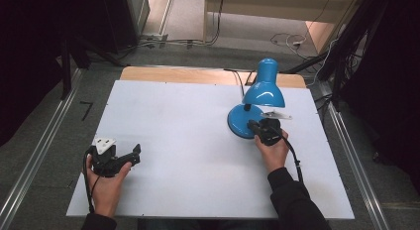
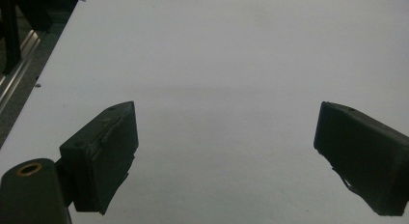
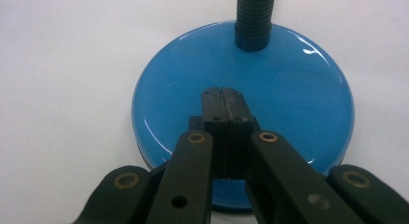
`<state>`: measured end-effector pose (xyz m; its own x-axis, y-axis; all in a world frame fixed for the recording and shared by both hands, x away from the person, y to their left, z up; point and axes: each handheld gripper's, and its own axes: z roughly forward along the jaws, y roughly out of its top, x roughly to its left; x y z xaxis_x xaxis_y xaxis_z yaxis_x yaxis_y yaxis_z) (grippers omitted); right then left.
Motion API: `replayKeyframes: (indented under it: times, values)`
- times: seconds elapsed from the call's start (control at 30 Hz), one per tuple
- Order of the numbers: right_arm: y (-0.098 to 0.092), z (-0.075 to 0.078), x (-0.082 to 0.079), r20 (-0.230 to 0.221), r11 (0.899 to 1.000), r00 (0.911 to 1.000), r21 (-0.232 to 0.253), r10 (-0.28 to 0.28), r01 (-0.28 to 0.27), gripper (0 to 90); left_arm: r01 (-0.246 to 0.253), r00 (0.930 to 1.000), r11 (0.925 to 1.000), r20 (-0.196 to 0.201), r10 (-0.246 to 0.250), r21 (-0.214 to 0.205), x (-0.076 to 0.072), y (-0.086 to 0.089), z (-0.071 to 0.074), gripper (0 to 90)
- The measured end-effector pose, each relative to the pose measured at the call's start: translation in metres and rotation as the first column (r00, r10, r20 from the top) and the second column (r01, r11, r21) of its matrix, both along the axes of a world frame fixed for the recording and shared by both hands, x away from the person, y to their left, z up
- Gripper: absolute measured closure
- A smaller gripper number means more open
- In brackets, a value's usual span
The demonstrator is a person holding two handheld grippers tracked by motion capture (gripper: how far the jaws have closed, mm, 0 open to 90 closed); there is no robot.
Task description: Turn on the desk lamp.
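With its jaws pressed together, the right gripper (image 3: pixel 223 91) is held over the near part of the blue lamp base (image 3: pixel 294 89), seemingly at a switch whose pressing cannot be confirmed, while the left gripper (image 2: pixel 226 151), spread wide, is rested well apart from it.
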<state>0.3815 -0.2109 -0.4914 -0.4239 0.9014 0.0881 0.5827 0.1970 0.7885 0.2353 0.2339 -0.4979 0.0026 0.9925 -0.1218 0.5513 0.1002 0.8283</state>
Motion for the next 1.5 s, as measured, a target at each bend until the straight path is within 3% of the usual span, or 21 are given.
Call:
replayKeyframes:
  times: [0.77, 1.3, 1.5]
  values:
    - [0.0003, -0.0015, -0.0008, 0.009, 1.0, 0.9999, -0.001, -0.005, 0.005, 87.5, 0.0, 1.0, 1.0, 0.0, 0.0, -0.001, -0.0001, -0.0002, -0.0001, 8.6]
    - [0.0017, -0.0069, -0.0091, 0.058, 0.999, 0.9983, -0.035, 0.005, -0.003, 88.0, -0.003, 1.0, 1.0, 0.004, 0.003, 0.0, -0.0015, 0.0004, 0.0008, 8.6]
    - [-0.001, -0.0057, -0.0081, 0.04, 1.0, 0.9992, -0.025, -0.004, 0.005, 88.0, 0.003, 1.0, 1.0, 0.007, -0.003, 0.0, -0.0015, -0.0008, 0.0013, 8.7]
